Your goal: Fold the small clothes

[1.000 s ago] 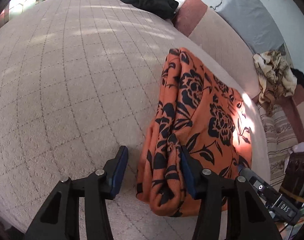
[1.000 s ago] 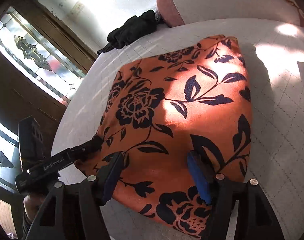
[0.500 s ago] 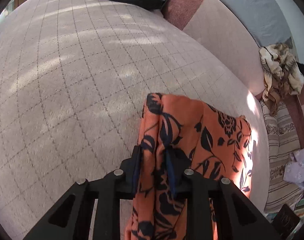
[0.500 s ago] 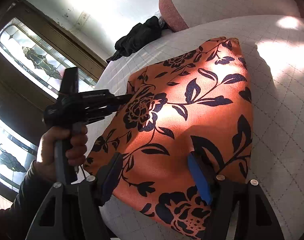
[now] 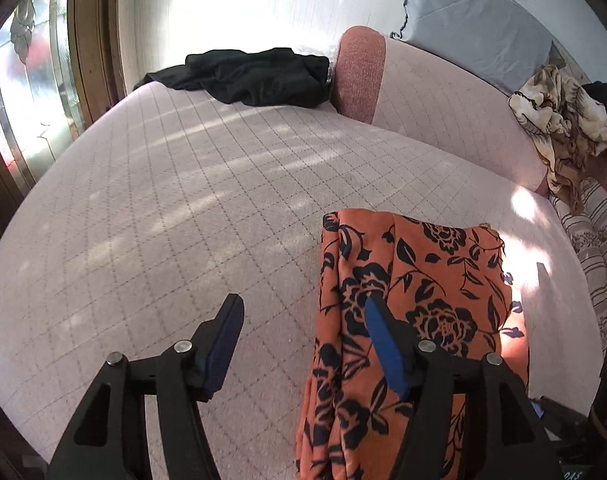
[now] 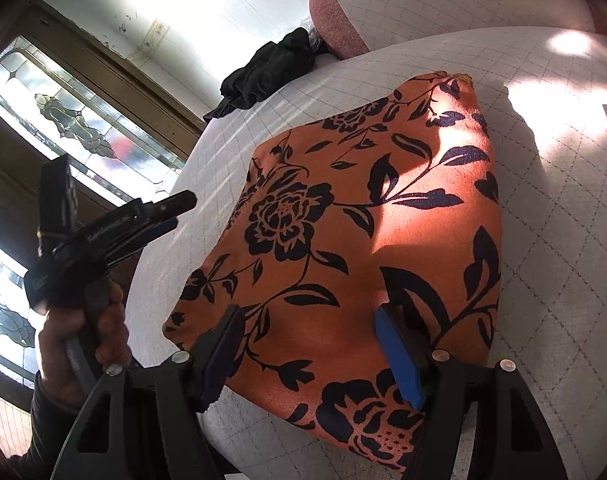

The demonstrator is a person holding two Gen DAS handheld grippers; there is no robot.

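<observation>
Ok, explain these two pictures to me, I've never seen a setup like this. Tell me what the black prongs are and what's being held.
No robot here: a person holds a hand tool in each hand, each carrying a wide-angle camera looking along its two prongs. One picture is from the left tool, the other from the right tool, which also shows the left one in the person's hand. On the quilted bed lies a folded orange floral garment, with black clothing at the far edge. The left tool's jaws have just been opening; nothing sits between them. The right tool is open over the garment, gripping nothing.
</observation>
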